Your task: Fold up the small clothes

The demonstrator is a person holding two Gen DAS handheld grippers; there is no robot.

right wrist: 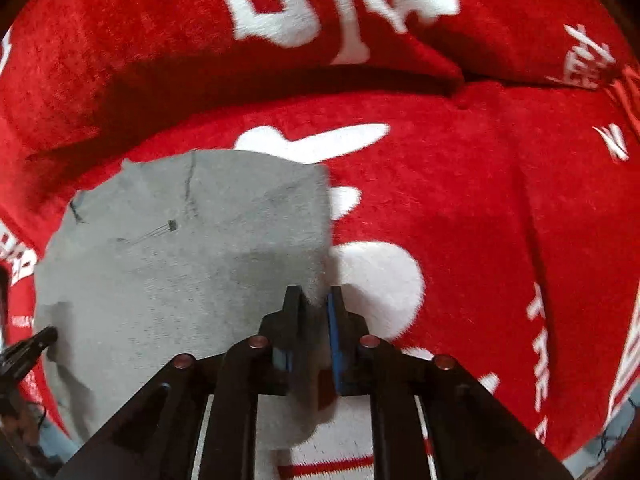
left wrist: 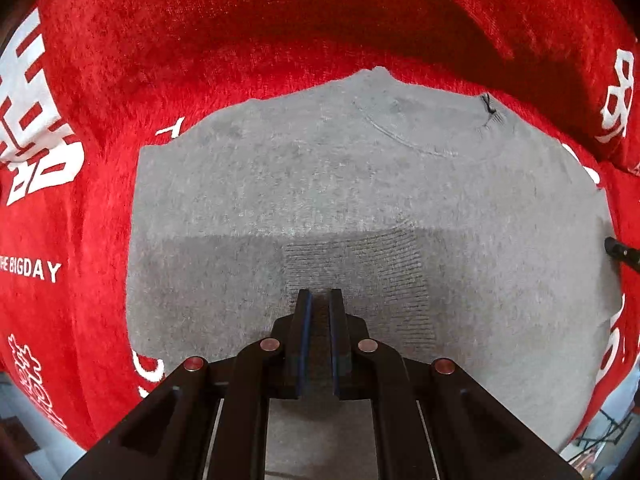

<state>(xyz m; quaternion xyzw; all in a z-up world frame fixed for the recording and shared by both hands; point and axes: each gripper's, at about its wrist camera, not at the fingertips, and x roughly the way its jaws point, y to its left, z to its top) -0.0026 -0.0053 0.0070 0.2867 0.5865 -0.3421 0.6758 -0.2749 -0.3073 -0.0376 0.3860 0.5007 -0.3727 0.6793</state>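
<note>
A small grey knit sweater [left wrist: 320, 184] lies flat on a red plush blanket [left wrist: 240, 32], its round neckline at the far side. My left gripper [left wrist: 320, 294] hovers over the sweater's near part, above a ribbed folded-in piece [left wrist: 384, 272]; its jaws stand a narrow gap apart with nothing between them. In the right wrist view the sweater [right wrist: 180, 248] fills the left half. My right gripper [right wrist: 314, 294] is closed on the sweater's right edge, with grey knit between the jaws. The other gripper's tip [right wrist: 40, 340] touches the sweater's left edge.
The red blanket [right wrist: 480, 200] carries large white characters and the words "THE BIGDAY" [left wrist: 32, 270]. A raised fold of the blanket [right wrist: 360, 60] runs along the far side. Pale floor [left wrist: 600, 428] shows past the blanket's near edge.
</note>
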